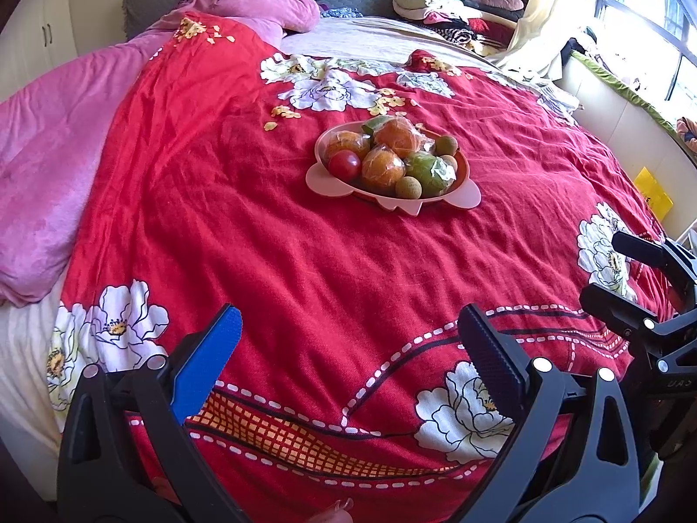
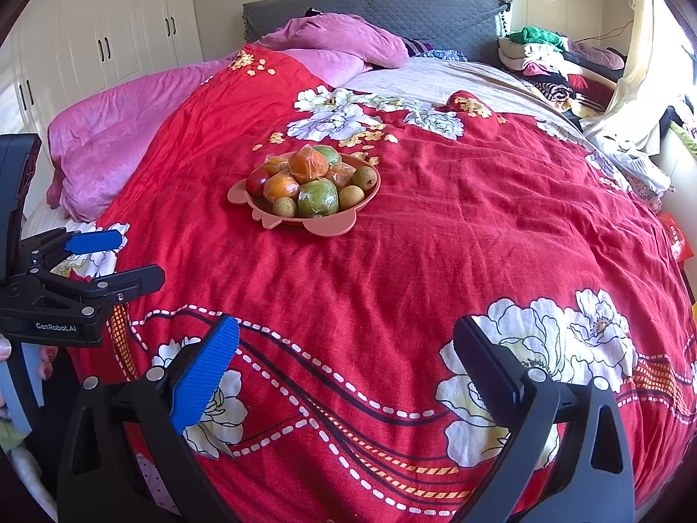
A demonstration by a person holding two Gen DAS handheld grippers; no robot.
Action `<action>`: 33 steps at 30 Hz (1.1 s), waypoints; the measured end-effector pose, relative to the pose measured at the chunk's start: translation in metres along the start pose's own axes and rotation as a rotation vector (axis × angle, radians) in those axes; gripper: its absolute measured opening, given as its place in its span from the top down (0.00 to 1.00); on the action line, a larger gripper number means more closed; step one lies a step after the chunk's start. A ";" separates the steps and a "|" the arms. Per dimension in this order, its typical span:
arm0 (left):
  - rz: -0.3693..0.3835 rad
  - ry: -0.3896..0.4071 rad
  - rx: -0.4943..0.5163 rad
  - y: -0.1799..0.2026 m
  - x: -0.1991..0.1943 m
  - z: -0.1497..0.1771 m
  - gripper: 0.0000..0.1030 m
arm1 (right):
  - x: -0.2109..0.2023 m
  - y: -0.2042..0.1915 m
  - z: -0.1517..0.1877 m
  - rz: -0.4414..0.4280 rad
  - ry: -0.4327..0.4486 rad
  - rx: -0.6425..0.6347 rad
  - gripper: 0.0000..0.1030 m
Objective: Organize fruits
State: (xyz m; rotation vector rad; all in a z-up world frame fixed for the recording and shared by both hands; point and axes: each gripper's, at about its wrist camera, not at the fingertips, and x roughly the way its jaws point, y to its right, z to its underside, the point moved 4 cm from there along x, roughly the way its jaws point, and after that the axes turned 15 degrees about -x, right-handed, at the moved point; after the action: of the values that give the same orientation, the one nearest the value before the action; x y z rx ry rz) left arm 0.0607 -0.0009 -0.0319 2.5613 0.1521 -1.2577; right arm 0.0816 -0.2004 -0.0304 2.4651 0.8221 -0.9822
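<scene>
1. A pink plate [image 1: 461, 198] with scalloped tabs on its rim sits on a red floral bedspread [image 1: 261, 239] near the middle of the bed, well ahead of both grippers.
2. The plate holds a pile of fruit: three oranges in clear plastic wrap [image 1: 382, 166], a wrapped green fruit [image 1: 427, 172], a red tomato-like fruit [image 1: 344, 165] at the left edge, and several small brown-green round fruits [image 1: 408, 187] along the near and right edges.
3. The left hand-held gripper [image 1: 348, 344] hangs low over the near end of the bedspread, its fingers spread wide apart and holding nothing; one pad is blue [image 1: 209, 361], the other black.
4. The right hand-held gripper [image 2: 346, 348] is just beside it, likewise spread wide and empty, pointing toward the plate [image 2: 335, 226].
5. A pink quilt [image 2: 130, 130] is bunched along the bed's left side, and folded clothes [image 2: 549, 61] are stacked by the grey headboard [image 2: 392, 4].
</scene>
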 end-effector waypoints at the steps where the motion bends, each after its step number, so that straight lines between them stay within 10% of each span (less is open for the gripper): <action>1: -0.001 0.000 0.003 0.000 0.000 0.000 0.09 | 0.000 0.000 0.000 0.002 -0.001 0.000 0.04; 19: -0.002 -0.032 -0.010 -0.001 0.001 0.000 0.09 | 0.002 0.006 0.000 0.003 -0.003 0.019 0.04; 27: 0.038 0.075 -0.152 -0.033 -0.006 -0.034 0.09 | 0.015 0.047 -0.003 0.071 -0.025 0.059 0.05; 33: -0.209 0.027 -0.218 -0.106 0.063 -0.082 0.09 | 0.054 0.136 -0.008 0.214 -0.101 0.132 0.04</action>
State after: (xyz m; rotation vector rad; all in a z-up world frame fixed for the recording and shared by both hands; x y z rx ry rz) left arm 0.1387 0.1227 -0.0557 2.4231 0.5437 -1.2018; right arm 0.2031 -0.2799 -0.0479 2.5249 0.4633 -1.1009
